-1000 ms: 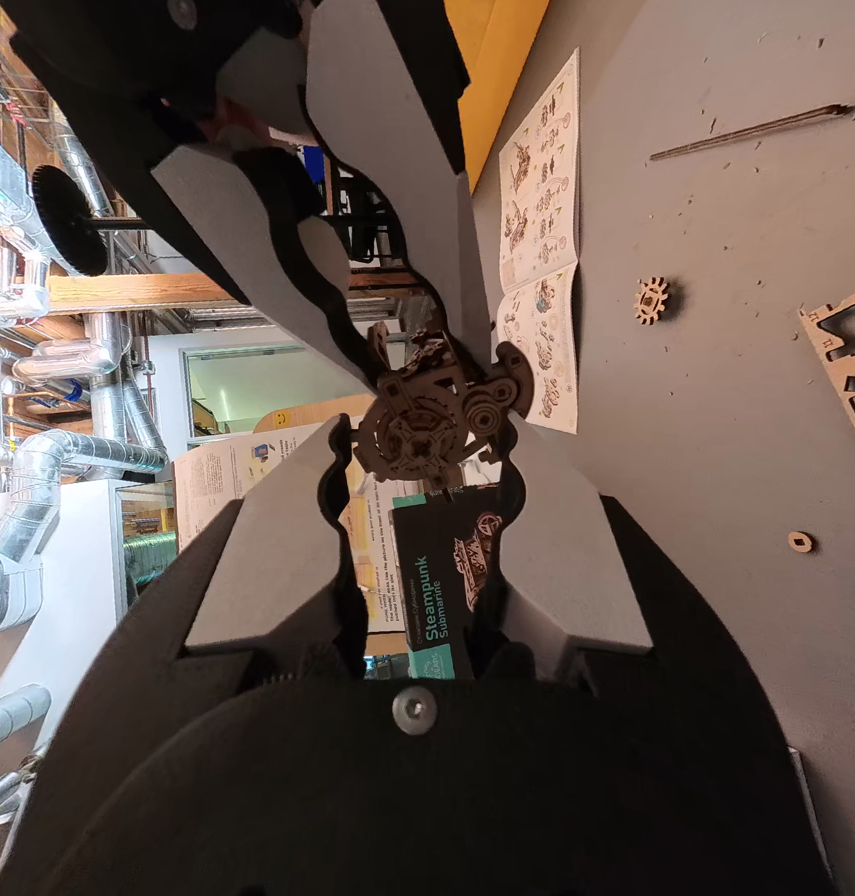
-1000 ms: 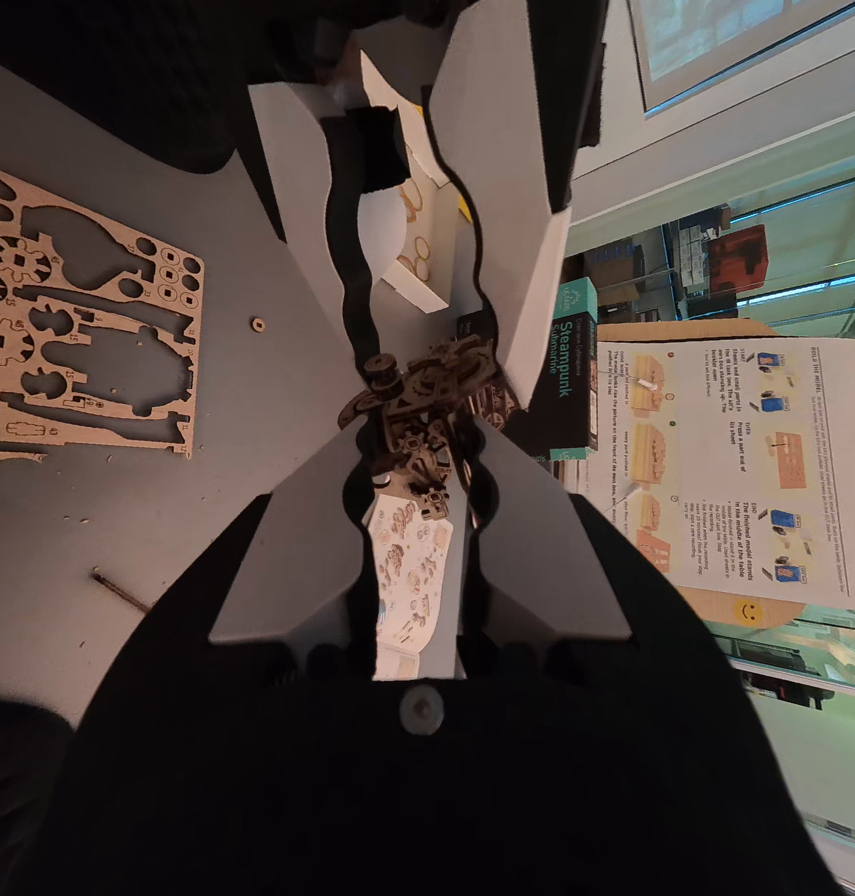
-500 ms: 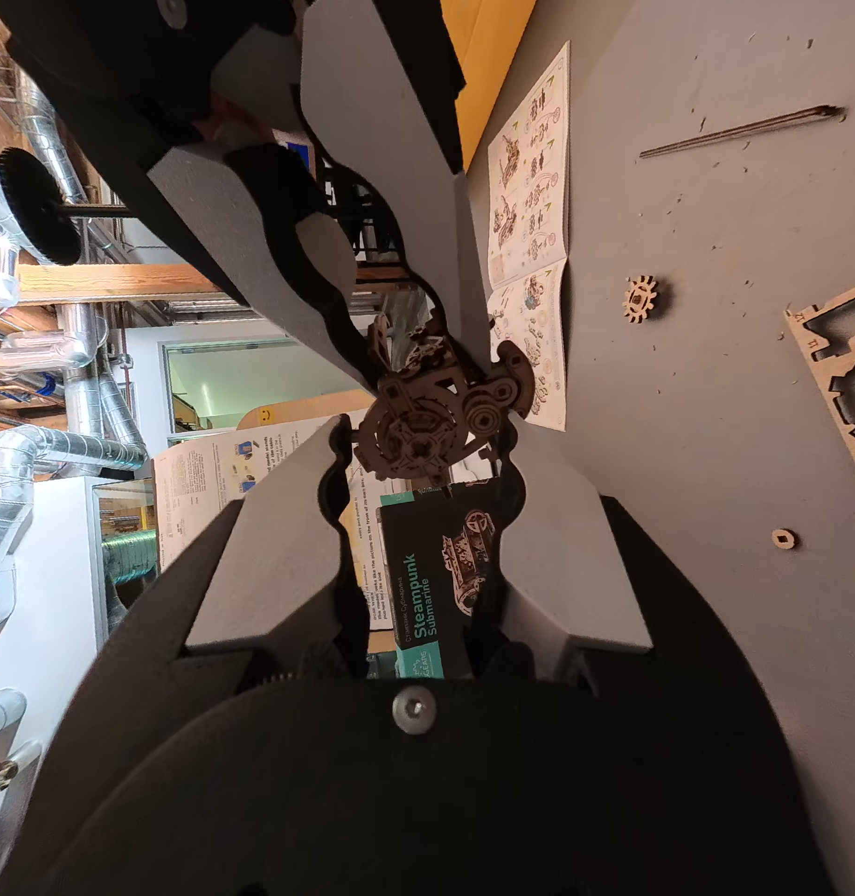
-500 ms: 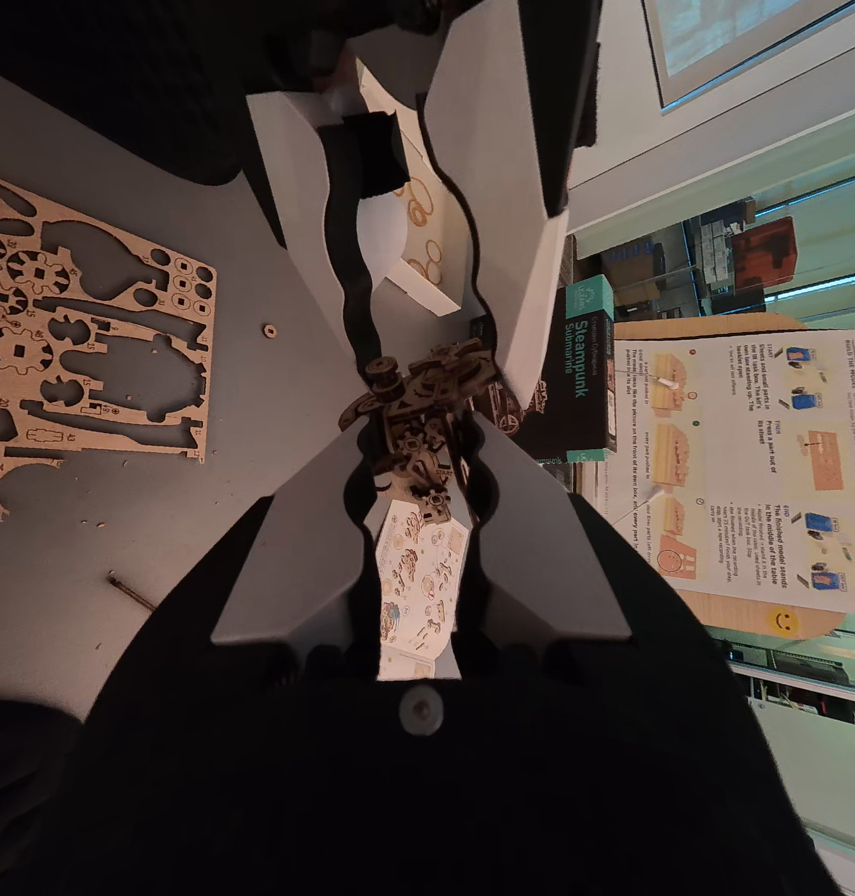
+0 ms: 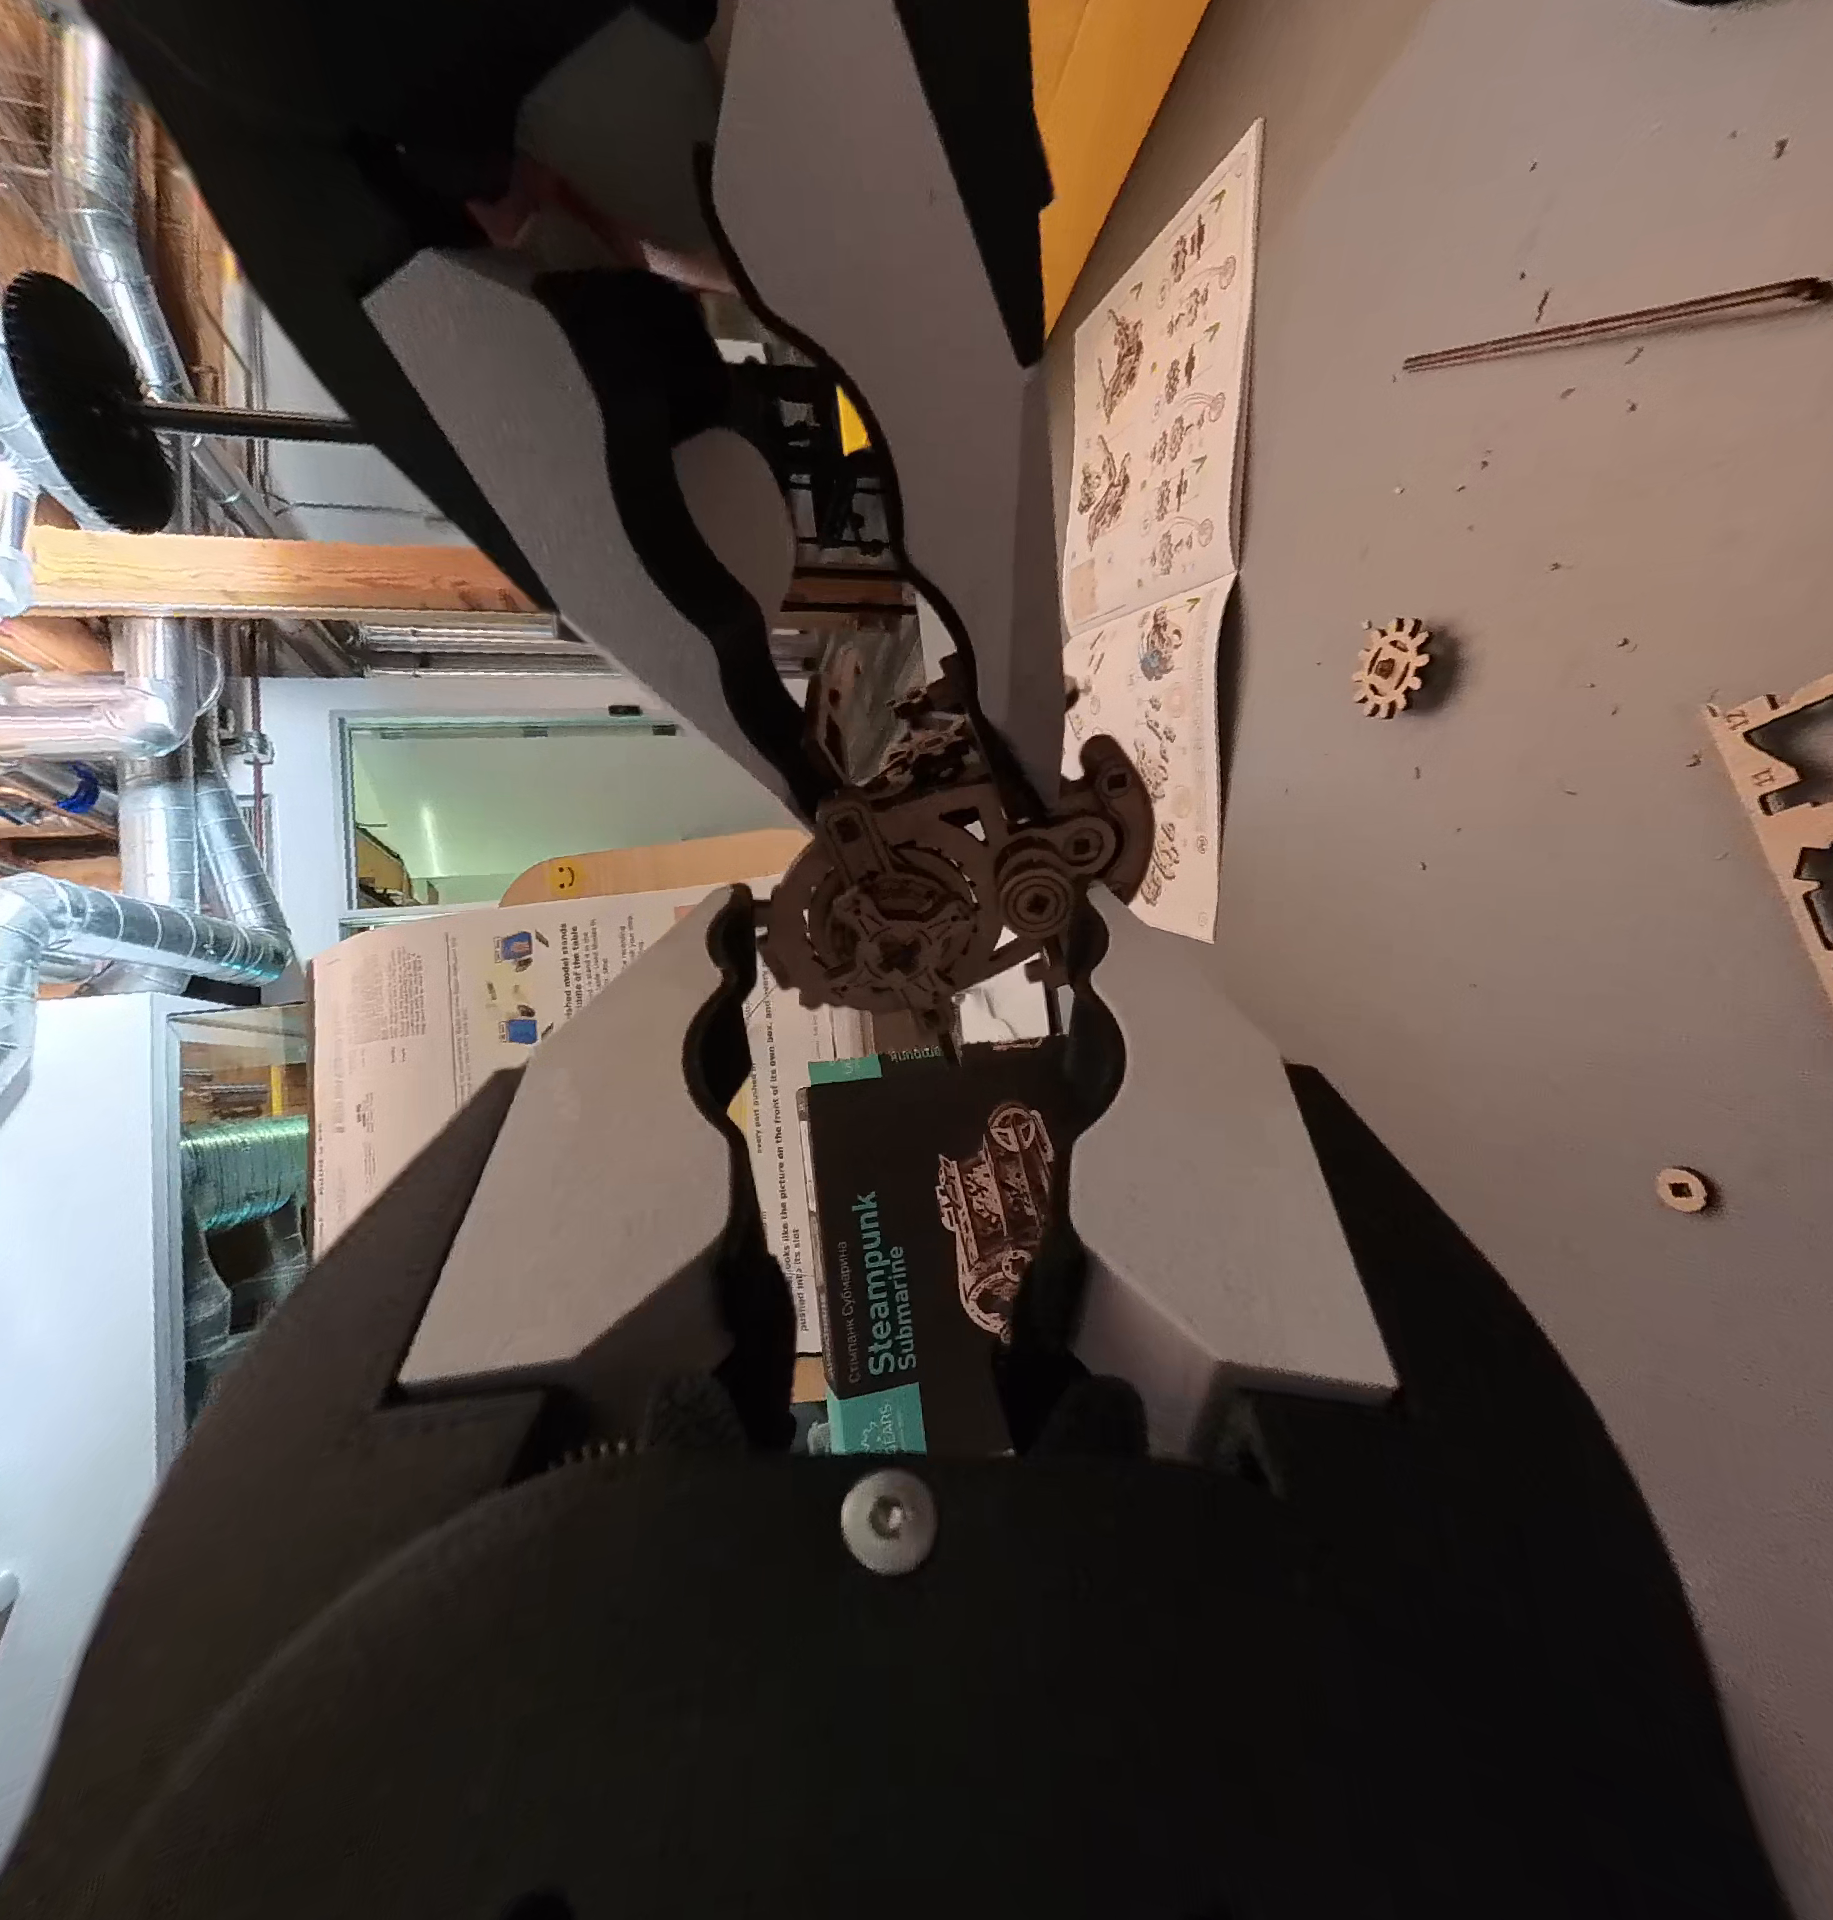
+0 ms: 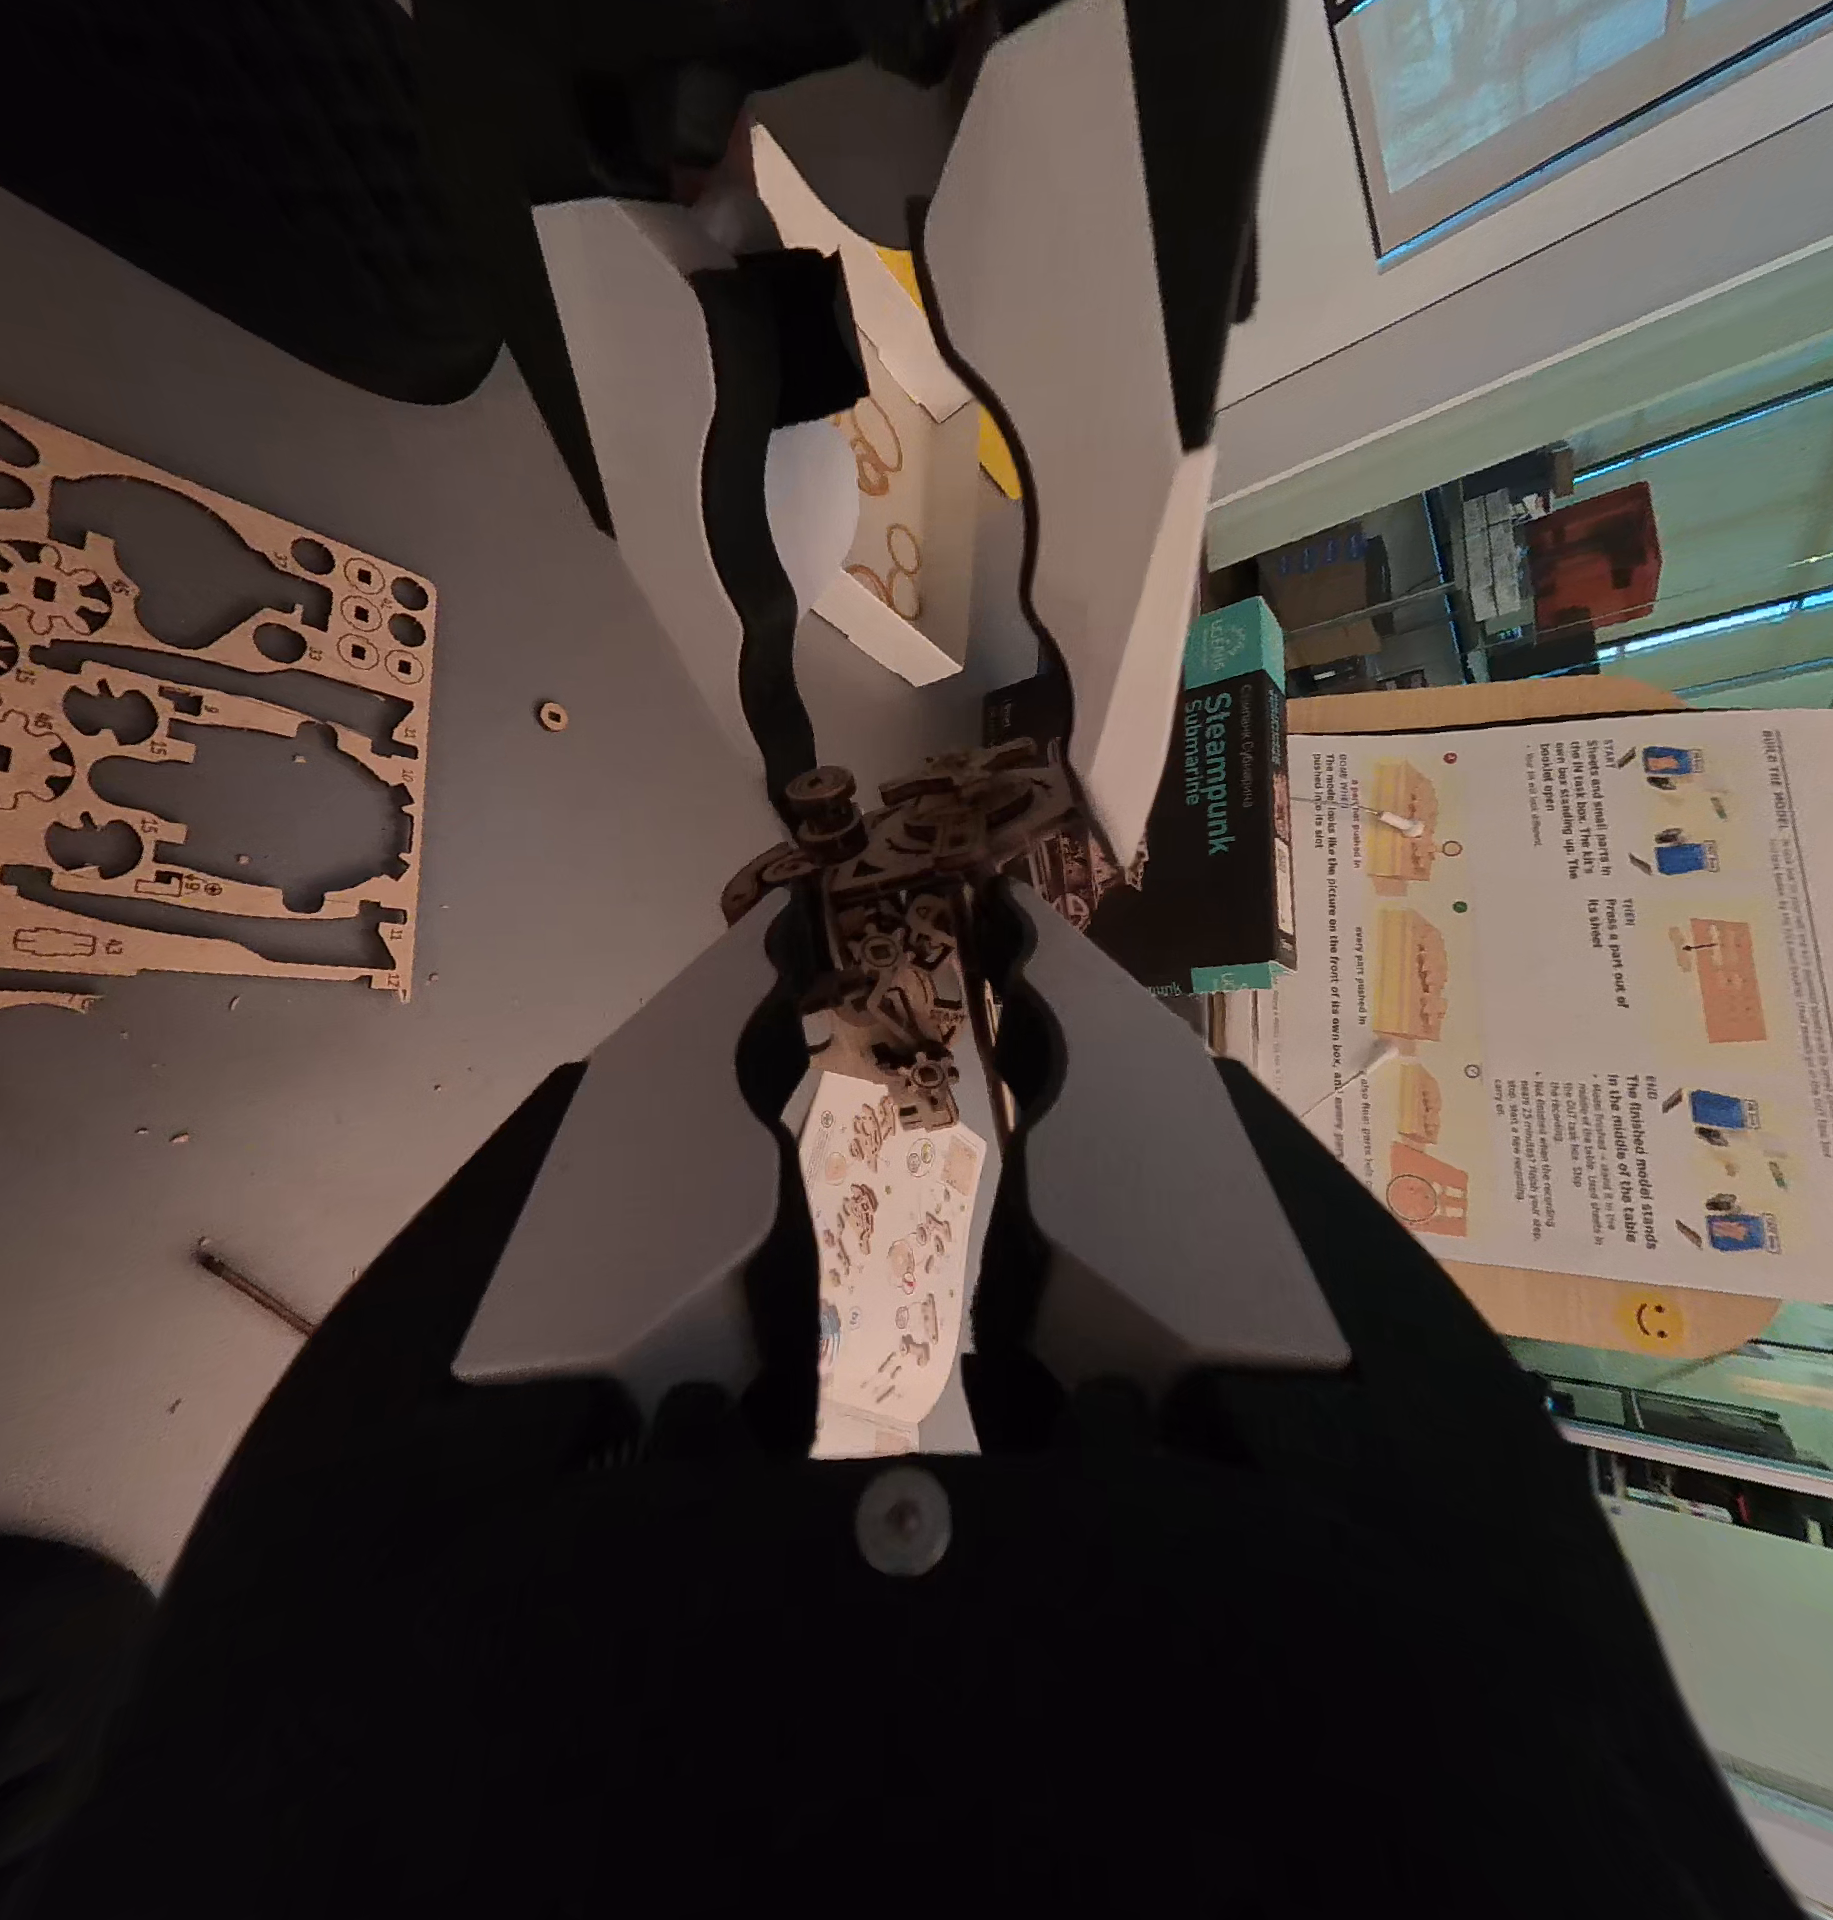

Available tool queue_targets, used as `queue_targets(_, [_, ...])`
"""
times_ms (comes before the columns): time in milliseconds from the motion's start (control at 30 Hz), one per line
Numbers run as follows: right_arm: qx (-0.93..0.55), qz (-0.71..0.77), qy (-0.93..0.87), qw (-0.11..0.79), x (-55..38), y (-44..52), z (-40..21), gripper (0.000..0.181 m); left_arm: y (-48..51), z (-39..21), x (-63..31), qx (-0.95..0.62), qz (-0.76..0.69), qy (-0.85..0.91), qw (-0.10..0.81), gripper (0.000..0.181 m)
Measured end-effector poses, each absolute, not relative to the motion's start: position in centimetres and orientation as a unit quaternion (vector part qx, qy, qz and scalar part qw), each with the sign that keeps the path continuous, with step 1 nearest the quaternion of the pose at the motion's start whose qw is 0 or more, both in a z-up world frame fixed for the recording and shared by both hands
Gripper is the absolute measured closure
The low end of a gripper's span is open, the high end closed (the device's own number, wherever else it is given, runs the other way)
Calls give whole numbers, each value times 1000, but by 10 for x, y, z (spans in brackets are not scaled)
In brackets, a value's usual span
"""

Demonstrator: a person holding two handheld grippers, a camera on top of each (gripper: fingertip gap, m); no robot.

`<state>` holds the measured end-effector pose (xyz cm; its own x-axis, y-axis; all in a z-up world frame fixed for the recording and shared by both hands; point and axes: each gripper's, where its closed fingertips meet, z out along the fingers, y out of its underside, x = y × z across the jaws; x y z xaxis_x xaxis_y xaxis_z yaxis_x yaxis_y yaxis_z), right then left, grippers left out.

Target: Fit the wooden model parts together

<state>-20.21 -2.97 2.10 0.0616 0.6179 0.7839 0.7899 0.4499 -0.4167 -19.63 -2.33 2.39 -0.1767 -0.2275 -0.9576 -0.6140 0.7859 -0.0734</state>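
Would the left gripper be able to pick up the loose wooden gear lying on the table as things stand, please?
Probably not right now: the left gripper is shut on the wooden model, which the right gripper also holds. The gear itself lies uncovered on the grey table.

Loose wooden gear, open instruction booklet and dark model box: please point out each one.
loose wooden gear point(image 5: 1392, 667), left wrist view, its hub.
open instruction booklet point(image 5: 1166, 436), left wrist view, upper page.
dark model box point(image 5: 953, 1226), left wrist view, its black front face.

Two wrist cameras facing each other close across the wooden model point(image 5: 917, 894) point(image 6: 891, 894), both rolled sideways, table point(image 5: 1514, 1039) shared
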Motion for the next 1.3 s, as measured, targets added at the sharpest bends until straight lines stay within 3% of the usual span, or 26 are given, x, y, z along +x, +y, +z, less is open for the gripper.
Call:
queue_targets(467, [-522,-86,-668,523,-204,-17,14,146,-10,18,-201,-293,176,750,567,124])
queue_targets(833, [-562,-27,-638,525,-171,13,-8,139,52,-51,-212,-355,199,774,484,123])
queue_targets(1133, [-596,-16,-597,537,-135,35,-12,139,94,-97,-225,-298,260,831,392,123])
queue_targets(1300, [-595,-17,-591,544,-128,36,-8,140,107,-100,-225,-252,303,826,402,123])
